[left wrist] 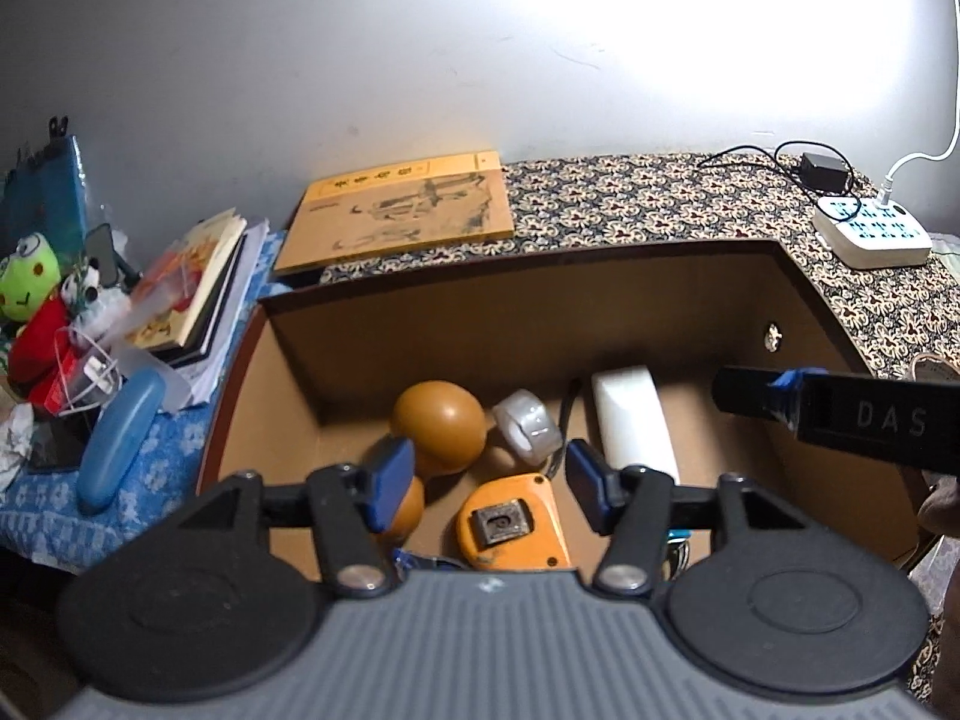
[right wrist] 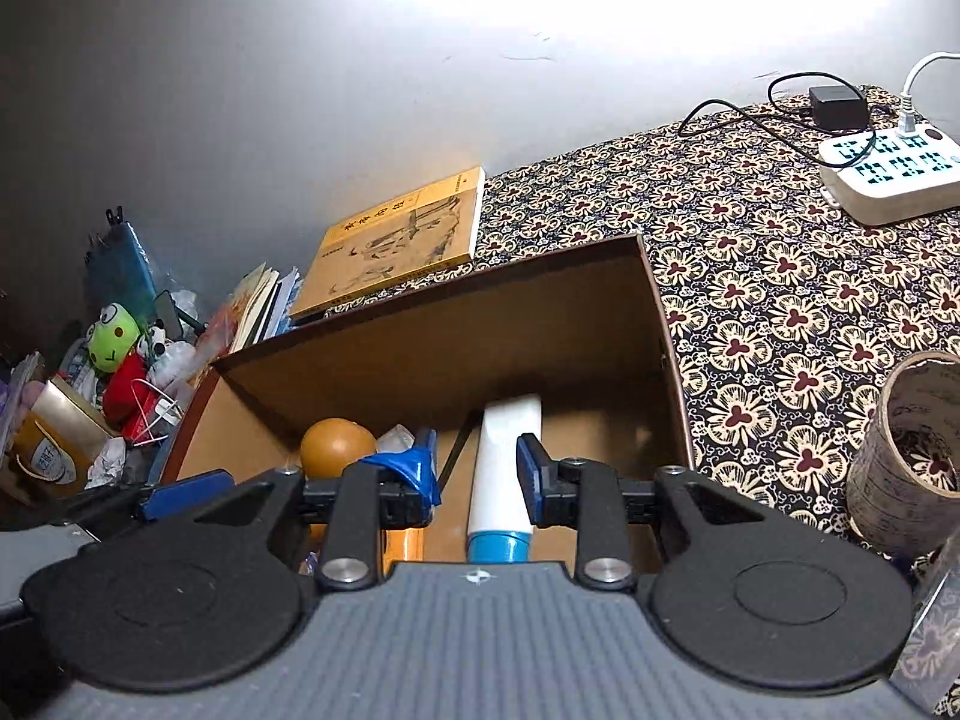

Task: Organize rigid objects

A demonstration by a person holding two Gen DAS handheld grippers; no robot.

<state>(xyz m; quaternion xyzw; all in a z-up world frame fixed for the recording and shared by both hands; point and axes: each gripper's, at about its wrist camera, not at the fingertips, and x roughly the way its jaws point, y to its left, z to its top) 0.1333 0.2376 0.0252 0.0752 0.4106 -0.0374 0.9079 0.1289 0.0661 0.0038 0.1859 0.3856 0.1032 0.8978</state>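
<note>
Grippers both hang with jaws apart over the brown cardboard box (left wrist: 336, 354): left gripper (left wrist: 489, 480) above the orange tape measure (left wrist: 510, 525) and brown wooden gourd (left wrist: 441, 426), right gripper (right wrist: 477, 474) above the white tube with blue cap (right wrist: 504, 468), holding nothing

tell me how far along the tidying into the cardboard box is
Done: the brown cardboard box already holds an orange tape measure, brown wooden gourd, clear tape roll and white tube.
In hand: nothing; left gripper and right gripper are open over the box.
Left: patterned tape rolls outside.
</note>
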